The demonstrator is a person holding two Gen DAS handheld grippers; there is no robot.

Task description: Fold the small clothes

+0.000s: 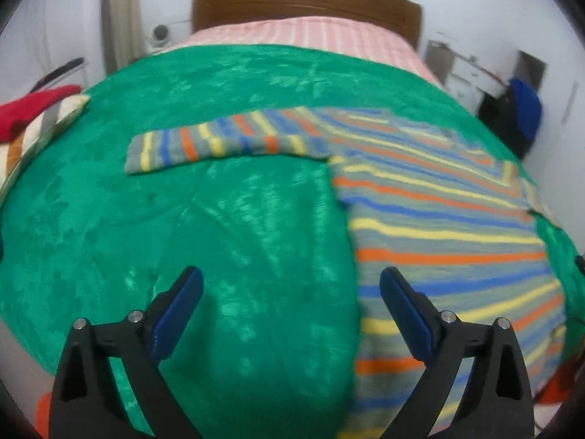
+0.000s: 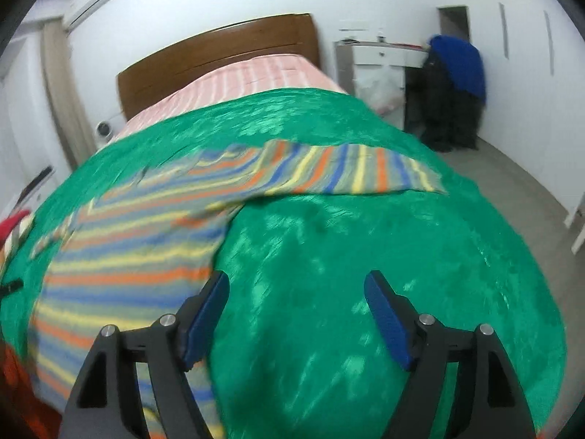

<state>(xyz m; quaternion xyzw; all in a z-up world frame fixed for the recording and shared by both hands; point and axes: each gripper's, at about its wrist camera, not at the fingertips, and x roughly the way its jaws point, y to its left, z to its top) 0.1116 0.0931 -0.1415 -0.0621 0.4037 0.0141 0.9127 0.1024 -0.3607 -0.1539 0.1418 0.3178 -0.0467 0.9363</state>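
Note:
A striped long-sleeved shirt in grey, blue, orange and yellow lies flat on a green blanket. Its left sleeve stretches out to the left. In the right wrist view the shirt body is at the left and the other sleeve stretches right. My left gripper is open and empty above the blanket, its right finger over the shirt's left edge. My right gripper is open and empty above the blanket, its left finger at the shirt's right edge.
The blanket covers a bed with a pink striped sheet and a brown headboard. A red and striped pile of clothes lies at the bed's left edge. A white desk and a blue garment on a dark chair stand at the right.

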